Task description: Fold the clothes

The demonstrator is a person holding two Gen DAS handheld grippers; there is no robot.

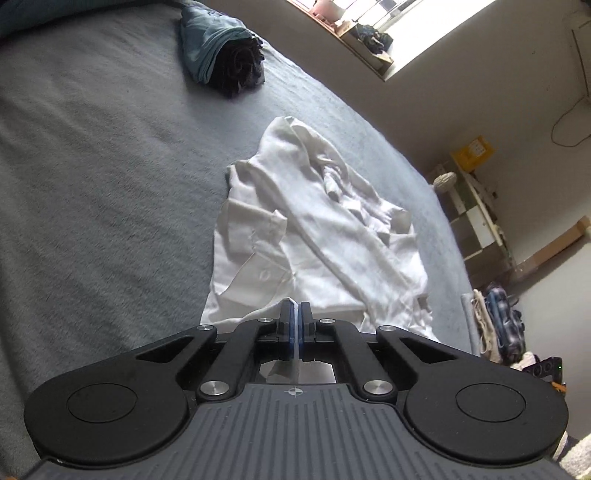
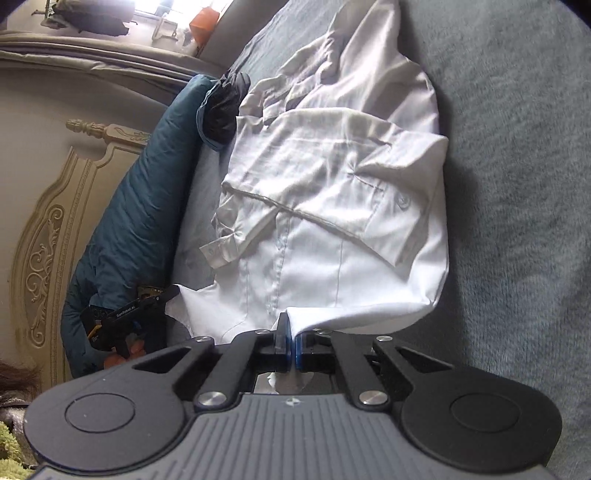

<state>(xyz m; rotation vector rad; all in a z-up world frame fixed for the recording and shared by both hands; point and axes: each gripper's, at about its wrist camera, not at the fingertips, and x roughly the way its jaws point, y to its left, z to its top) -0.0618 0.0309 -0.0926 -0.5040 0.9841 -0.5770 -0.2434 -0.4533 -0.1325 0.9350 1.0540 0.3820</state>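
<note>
Shirt (image 1: pixel 314 236) work stood partway: sleeves lay folded over the white body on the grey bed (image 1: pixel 92 166), while the left gripper (image 1: pixel 295 321) and right gripper (image 2: pixel 290 332) each pinched its near hem, jaws closed on cloth. Folding lengthwise looked left. A rolled dark bundle (image 1: pixel 229 62) sat far left; shelves (image 1: pixel 476 218) stood right, under a bright window (image 1: pixel 424 33).
</note>
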